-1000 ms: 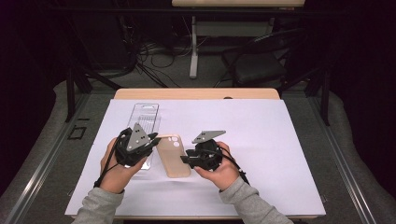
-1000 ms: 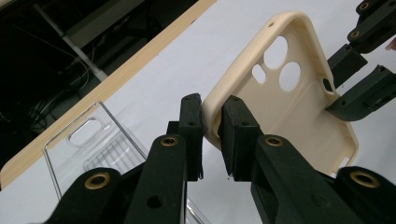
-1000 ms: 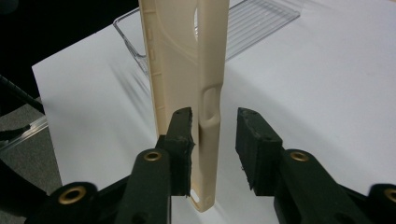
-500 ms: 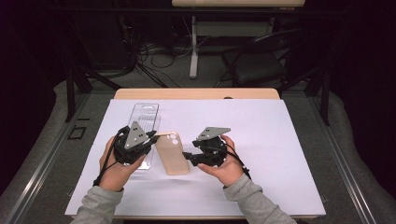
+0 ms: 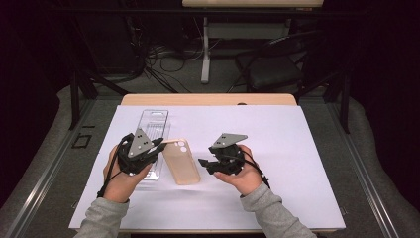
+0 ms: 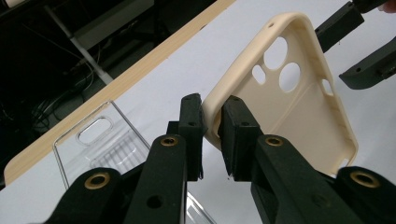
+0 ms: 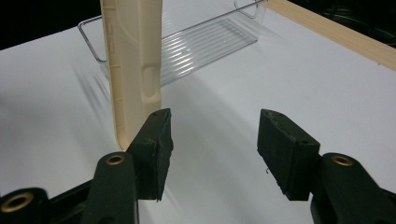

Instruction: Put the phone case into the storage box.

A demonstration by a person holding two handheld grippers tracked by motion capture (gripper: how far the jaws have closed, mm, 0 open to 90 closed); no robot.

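Mid-handover, probably: left gripper [image 6: 211, 140] clamped on case [image 6: 299, 112] rim beside tray [image 5: 152, 141]; right gripper [image 7: 212, 149] gaping, just beside case. Next: regrip or lower.

On my table: one beige phone case [image 5: 181, 162] and one clear plastic tray [image 5: 152, 128]. I hold two grippers: left [image 5: 159, 144], right [image 5: 204, 162].

Both grippers are chunky black things: the left gripper [image 5: 157, 145] and right gripper [image 5: 204, 164] each carry a grey three-cornered plate on top, with thin black cable looping back over the hands. Up close the jaws have brass-coloured rivets, small screw holes and blocky pads [image 7: 286, 148]. Person's wearing grey sleeves [image 5: 270, 214].
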